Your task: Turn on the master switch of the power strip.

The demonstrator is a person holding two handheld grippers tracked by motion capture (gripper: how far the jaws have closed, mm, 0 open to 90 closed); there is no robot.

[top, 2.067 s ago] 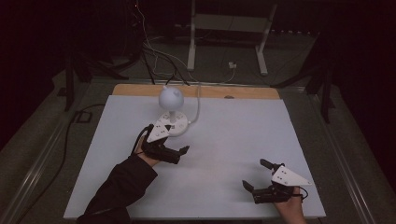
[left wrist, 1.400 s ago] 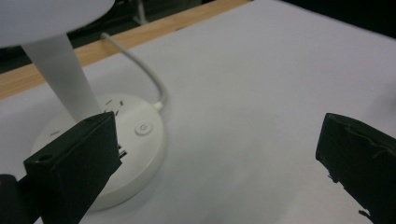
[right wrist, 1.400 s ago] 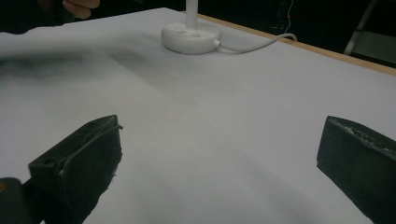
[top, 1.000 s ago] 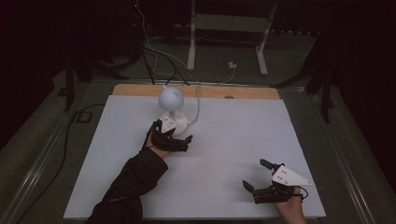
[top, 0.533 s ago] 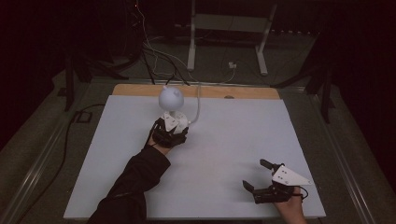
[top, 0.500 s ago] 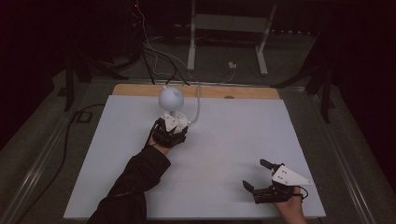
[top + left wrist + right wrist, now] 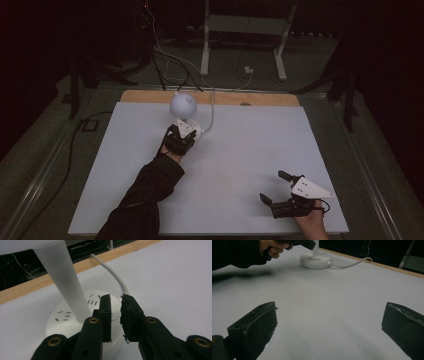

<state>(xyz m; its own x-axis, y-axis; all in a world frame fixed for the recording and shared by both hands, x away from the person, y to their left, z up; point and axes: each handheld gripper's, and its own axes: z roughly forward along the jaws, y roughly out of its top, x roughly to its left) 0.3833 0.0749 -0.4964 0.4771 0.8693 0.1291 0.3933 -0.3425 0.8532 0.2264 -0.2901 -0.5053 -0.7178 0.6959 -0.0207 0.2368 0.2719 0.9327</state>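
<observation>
Jaws of left gripper [image 7: 115, 315] nearly closed over one lamp base [image 7: 75, 315], seemingly empty; right gripper [image 7: 280, 192] agape.

Left gripper [image 7: 115, 315] reached lamp base [image 7: 75, 322]; jaws just closing, nearly together.

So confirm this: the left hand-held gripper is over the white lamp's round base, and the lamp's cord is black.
The cord is white, not black; the left gripper view shows it running from the lamp base toward the wooden edge. The left hand-held gripper is indeed over that round base.
</observation>
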